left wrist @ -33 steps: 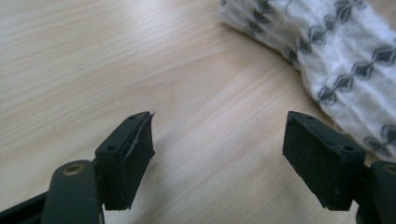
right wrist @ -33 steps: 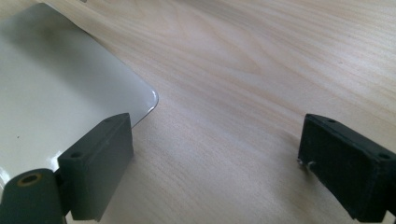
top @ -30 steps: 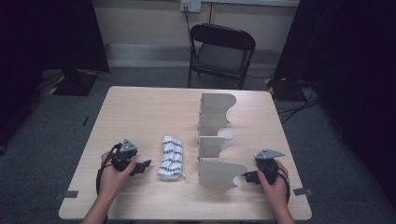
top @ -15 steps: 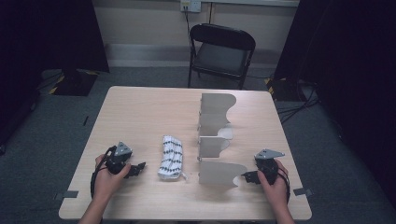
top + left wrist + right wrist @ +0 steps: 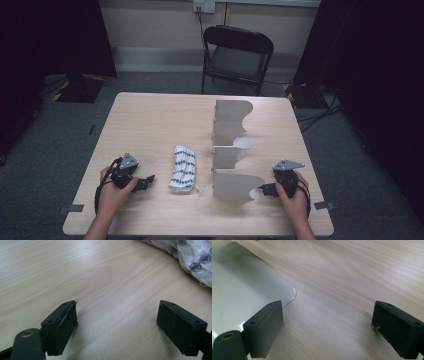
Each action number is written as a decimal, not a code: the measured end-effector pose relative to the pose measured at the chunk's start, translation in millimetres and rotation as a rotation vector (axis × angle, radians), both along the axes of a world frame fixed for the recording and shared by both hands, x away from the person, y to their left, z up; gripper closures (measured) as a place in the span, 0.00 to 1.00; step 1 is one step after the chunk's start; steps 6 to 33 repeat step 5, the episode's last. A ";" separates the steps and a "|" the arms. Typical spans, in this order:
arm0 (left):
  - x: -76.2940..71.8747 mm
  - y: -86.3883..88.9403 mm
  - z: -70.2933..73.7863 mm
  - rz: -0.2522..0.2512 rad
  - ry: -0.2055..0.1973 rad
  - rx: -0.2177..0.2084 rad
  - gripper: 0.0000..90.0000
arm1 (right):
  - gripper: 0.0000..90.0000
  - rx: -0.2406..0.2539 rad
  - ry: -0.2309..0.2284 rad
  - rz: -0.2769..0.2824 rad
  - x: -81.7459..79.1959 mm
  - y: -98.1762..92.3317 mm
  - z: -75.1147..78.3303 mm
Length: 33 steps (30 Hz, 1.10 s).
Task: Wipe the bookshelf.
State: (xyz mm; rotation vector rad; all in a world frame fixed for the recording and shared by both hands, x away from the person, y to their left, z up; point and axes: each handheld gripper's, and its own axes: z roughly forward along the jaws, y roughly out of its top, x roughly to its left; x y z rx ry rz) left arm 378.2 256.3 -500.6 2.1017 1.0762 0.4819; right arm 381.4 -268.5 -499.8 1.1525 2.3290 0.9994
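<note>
Folded patterned cloth (image 5: 182,168) lies on the bench (image 5: 150,125), near its front edge, just left of the grey metal divider rack (image 5: 231,150). My left gripper (image 5: 144,181) sits just beside the cloth on its left, apart from it, its fingers (image 5: 61,325) spread with bare wood between them, having just been opening. My right gripper (image 5: 264,189) rests by the rack's front panel (image 5: 242,290), fingers (image 5: 265,327) spread and pinching nothing.
</note>
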 end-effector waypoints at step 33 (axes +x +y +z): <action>0.0 -0.7 -0.5 -0.002 0.003 -0.009 0.17 | 0.10 0.001 0.001 0.000 0.0 0.0 0.0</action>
